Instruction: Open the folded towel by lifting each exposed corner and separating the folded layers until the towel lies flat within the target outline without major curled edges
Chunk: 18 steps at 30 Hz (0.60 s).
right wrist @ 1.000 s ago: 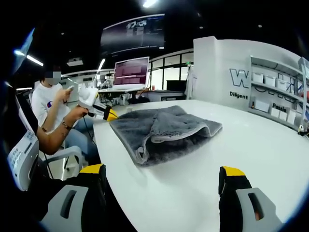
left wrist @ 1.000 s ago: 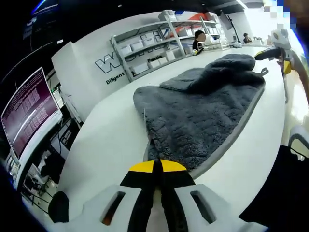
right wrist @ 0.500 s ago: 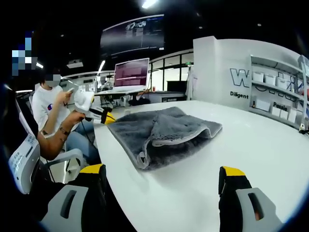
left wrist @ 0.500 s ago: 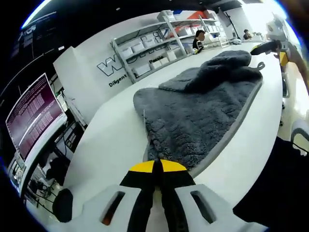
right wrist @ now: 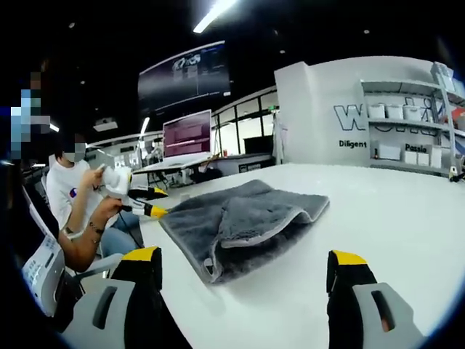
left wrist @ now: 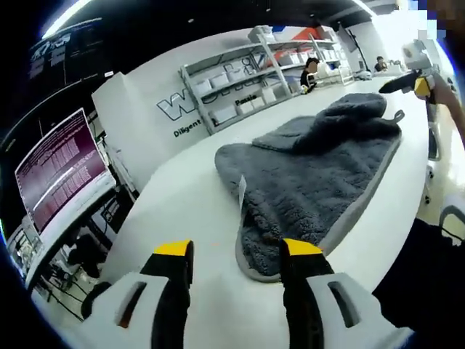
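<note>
White table [left wrist: 189, 218] w/ grey towel [left wrist: 320, 167] half-folded, top layer bunched; both hand-held grippers open, empty.

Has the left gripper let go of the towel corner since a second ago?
Yes. The left gripper, shut on the grey towel's near corner before, now stands open, with the corner lying between its jaws on the white table.

White table [left wrist: 185, 211], grey towel [left wrist: 312, 174] on it, partly folded.
</note>
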Each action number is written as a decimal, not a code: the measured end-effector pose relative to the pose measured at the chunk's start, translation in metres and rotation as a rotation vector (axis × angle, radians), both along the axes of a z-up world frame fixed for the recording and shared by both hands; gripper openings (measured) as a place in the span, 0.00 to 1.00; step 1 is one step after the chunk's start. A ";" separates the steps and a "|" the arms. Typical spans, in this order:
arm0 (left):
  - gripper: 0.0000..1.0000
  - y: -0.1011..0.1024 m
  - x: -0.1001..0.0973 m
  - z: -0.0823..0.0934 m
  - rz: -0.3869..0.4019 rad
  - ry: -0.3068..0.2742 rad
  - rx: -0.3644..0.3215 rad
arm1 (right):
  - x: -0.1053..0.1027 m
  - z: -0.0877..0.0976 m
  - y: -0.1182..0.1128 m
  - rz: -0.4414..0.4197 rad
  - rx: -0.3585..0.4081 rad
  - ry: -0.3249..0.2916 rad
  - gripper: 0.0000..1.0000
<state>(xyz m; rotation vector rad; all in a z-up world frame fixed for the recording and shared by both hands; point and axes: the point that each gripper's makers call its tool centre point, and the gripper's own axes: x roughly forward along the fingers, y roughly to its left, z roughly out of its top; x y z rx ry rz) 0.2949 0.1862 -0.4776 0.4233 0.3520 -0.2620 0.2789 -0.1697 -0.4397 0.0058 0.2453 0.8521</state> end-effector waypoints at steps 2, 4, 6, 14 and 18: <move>0.73 -0.001 -0.003 0.000 -0.003 0.014 -0.039 | 0.002 -0.002 0.000 0.000 -0.009 0.007 0.95; 0.80 -0.001 -0.005 -0.001 -0.010 0.023 -0.063 | 0.003 -0.004 0.001 -0.001 -0.021 0.012 0.95; 0.82 -0.005 -0.006 -0.004 -0.025 0.033 -0.088 | 0.003 -0.005 0.003 -0.003 -0.025 0.016 0.95; 0.99 -0.019 -0.010 -0.010 -0.065 0.068 -0.247 | 0.003 -0.007 0.009 0.005 -0.044 0.023 0.94; 0.99 -0.018 -0.011 -0.014 -0.063 0.072 -0.225 | 0.007 -0.006 0.008 -0.006 -0.031 0.030 0.94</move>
